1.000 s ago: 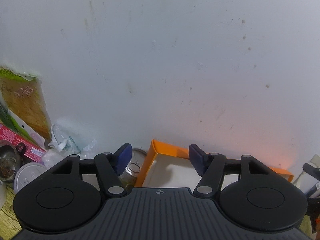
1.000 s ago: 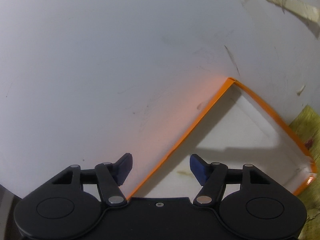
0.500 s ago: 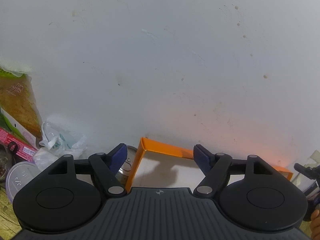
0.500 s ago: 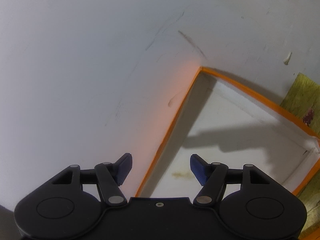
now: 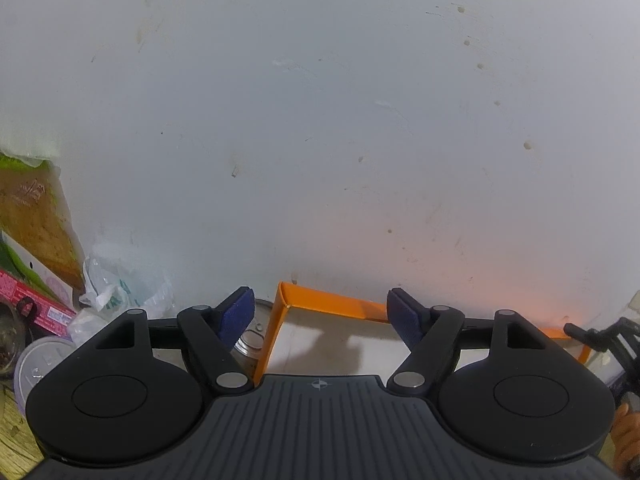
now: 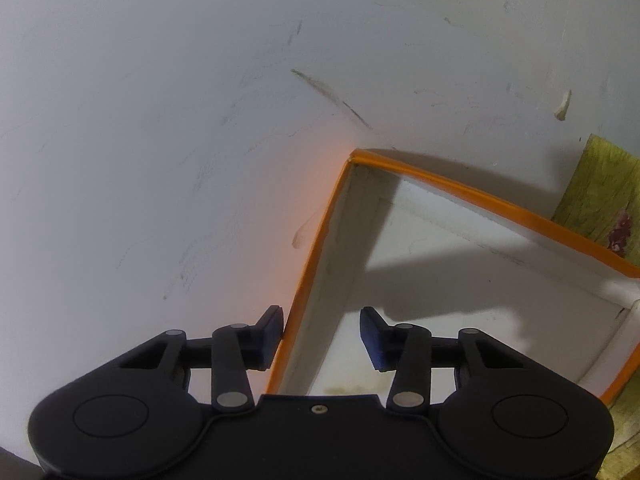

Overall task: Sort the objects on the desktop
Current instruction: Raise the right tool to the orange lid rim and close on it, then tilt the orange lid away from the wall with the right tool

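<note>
And there's the wall [image 5: 320, 120] filling almost the whole left-wrist view, pale grey-white and matte, freckled with small brown specks and a few chipped scuffs. A warm orange glow spreads over its lower right part. Over on the right-wrist view, same wall [image 6: 180, 120], here crossed by a dark diagonal scratch and faint smudges, with a flake of peeling paint up at the right. Light falls from above and behind, throwing soft-edged shadows forward. Down in the corners, a yellowish wood-grain table [image 6: 600, 196] peeks in at the right, marked by a reddish stain, and again at the bottom left [image 5: 16, 440]
</note>
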Available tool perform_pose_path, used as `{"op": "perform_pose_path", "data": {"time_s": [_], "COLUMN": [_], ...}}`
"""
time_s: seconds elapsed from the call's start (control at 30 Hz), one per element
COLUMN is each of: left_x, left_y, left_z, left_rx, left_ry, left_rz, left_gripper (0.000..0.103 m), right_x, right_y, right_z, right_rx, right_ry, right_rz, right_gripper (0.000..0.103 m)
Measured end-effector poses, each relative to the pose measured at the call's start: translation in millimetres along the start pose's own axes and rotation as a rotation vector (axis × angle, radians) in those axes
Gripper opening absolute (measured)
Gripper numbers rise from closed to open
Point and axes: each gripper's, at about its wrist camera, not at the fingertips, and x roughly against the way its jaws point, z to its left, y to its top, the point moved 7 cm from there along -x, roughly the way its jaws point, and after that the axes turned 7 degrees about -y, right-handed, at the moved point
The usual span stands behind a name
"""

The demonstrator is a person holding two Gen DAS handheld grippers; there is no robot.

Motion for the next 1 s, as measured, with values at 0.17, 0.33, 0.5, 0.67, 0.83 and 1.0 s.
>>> {"op": "perform_pose_path", "data": {"time_s": [0.17, 0.33, 0.5, 0.67, 0.83, 1.0], "left_x": [5.9, 6.7, 11.1, 26.3, 48.8, 75.7], "left_y": [-3.3, -4.2, -5.4, -11.1, -24.7, -46.4], "left_z": [-11.9, -13.9, -12.8, -19.1, -26.2, -31.6], "left_rx": [0.008, 0.003, -0.003, -0.025, -0.064, -0.112], "left_ry": [0.016, 0.009, 0.000, -0.015, -0.028, -0.042], "left_rz": [-0.008, -0.007, -0.005, -0.002, -0.002, 0.001], "left_gripper": [0.074, 0.074, 0.075, 0.077, 0.077, 0.079], "right_x": [-8.3, -6.9, -4.8, 5.1, 23.9, 44.4], "right_y": [-1.3, -7.5, -15.3, -26.2, -42.9, -61.9], "right_z": [1.3, 10.6, 12.3, 13.8, 14.0, 9.2], "right_rx": [-0.012, 0.016, 0.027, 0.048, 0.090, 0.130], "right_ry": [0.035, 0.061, 0.072, 0.088, 0.105, 0.127], "right_rz": [-0.012, -0.030, -0.035, -0.034, -0.040, -0.046], "right_gripper": [0.027, 0.012, 0.012, 0.012, 0.012, 0.012]}}
